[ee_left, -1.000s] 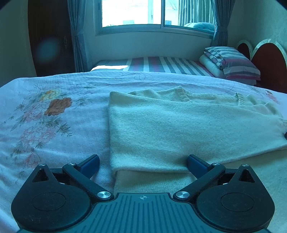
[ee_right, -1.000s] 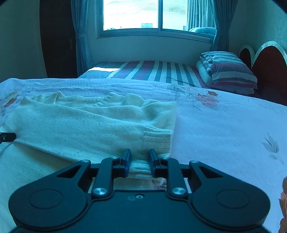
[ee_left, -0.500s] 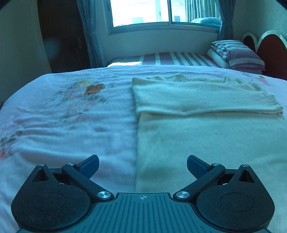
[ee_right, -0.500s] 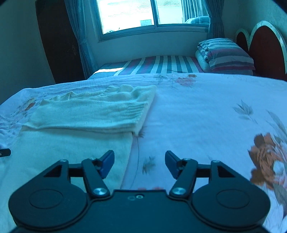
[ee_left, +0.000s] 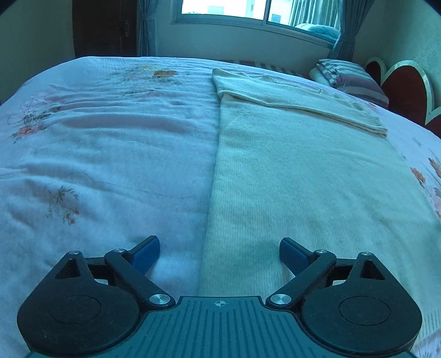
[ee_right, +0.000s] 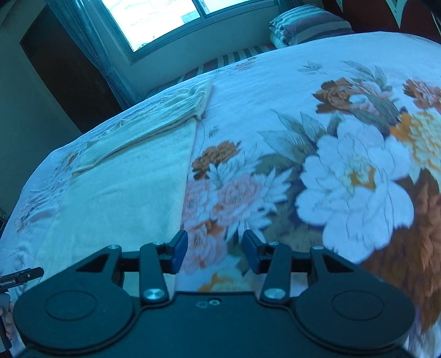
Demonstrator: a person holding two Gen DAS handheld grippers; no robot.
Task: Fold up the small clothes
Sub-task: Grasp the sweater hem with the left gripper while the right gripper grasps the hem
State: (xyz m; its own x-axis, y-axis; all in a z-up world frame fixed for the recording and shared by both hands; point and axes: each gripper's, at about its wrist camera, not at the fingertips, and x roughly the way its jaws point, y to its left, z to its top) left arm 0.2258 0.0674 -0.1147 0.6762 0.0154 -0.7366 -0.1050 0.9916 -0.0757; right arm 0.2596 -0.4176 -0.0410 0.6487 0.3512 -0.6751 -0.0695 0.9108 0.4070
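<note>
A cream knitted sweater lies flat on the floral bedspread, its sleeves folded across the far end. My left gripper is open and empty, low over the sweater's near left edge. In the right wrist view the sweater lies to the left. My right gripper is open and empty, over the bedspread just right of the sweater's right edge.
A window and curtains are at the far wall. A striped pillow stack and a red headboard stand at the right. The other gripper's tip shows at the left edge of the right wrist view.
The right gripper let go of the sleeve cuff and opened. Both grippers pulled back toward the sweater's near end, the right one tilting and shifting to the sweater's right side.
</note>
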